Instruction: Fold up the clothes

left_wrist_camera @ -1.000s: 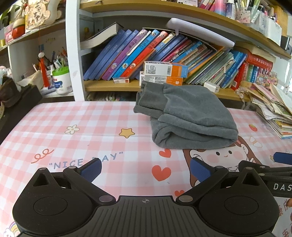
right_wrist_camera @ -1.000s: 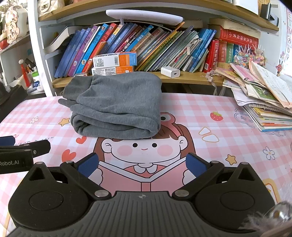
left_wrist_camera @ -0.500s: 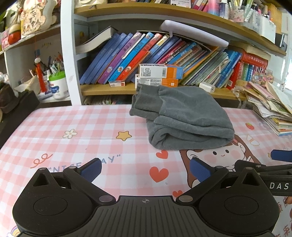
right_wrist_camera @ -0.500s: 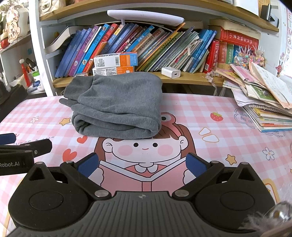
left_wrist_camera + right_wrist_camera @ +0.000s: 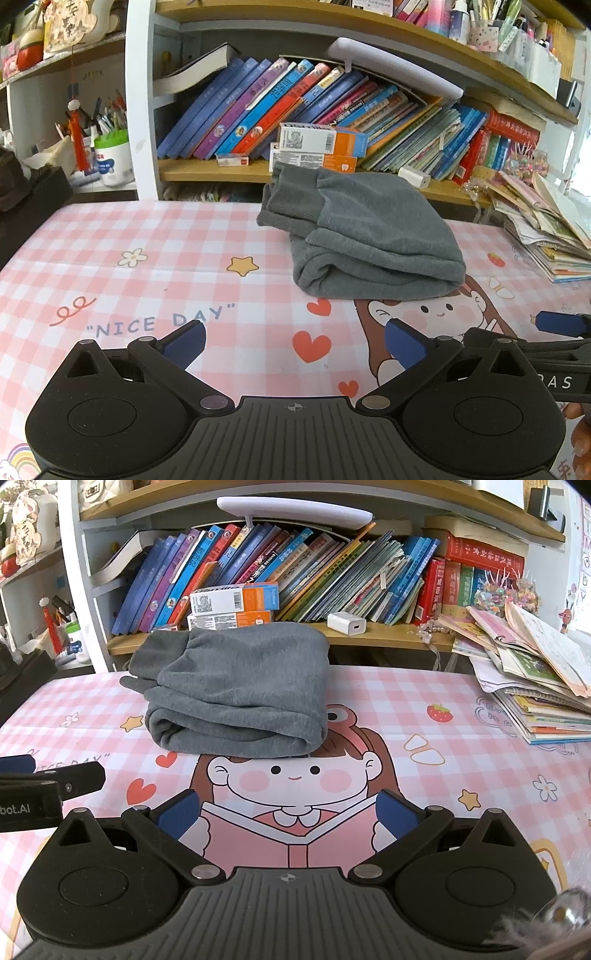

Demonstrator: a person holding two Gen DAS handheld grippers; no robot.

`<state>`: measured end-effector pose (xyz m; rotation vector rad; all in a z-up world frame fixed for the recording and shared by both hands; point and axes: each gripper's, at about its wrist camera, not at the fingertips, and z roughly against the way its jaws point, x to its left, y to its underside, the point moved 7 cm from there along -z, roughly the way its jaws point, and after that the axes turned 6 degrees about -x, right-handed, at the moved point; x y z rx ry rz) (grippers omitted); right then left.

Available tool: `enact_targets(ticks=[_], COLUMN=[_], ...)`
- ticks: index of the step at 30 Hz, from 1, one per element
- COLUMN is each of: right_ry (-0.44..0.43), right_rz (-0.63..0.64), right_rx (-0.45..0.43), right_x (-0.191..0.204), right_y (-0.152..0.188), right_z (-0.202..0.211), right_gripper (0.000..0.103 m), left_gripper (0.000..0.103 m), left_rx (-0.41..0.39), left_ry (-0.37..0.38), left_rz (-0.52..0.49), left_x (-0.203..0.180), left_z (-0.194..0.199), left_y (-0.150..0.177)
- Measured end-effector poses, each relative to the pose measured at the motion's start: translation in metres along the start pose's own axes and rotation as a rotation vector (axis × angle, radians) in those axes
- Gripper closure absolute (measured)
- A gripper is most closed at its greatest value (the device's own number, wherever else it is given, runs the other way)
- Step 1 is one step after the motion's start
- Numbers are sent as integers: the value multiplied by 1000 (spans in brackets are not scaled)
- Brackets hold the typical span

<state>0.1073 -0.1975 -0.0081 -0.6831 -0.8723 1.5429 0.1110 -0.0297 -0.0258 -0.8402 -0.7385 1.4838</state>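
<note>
While my left fingers (image 5: 293, 341) and right fingers (image 5: 288, 812) hang spread and empty above the surface (image 5: 461, 738), the grey garment (image 5: 240, 686) looks fully folded, so I judge only tidying or withdrawal remains.

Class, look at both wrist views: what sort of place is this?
Probably a child's study corner at home: a crowded bookshelf, a cartoon pink checked table cover, and folded grey clothing lying on it.
</note>
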Motion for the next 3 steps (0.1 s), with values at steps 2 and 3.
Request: enact_targets(ticks=[2,3], right_ry=[0,0], right_rz=[0,0], right_rx=[2,2], right_x=[0,0], right_y=[0,0], right_z=[-1,-1], right_gripper=[0,0], left_gripper=[0,0], left_rx=[1,1], left_ry=[1,-1], left_rz=[0,0], left_x=[0,0], left_z=[0,0], left_y=[0,0])
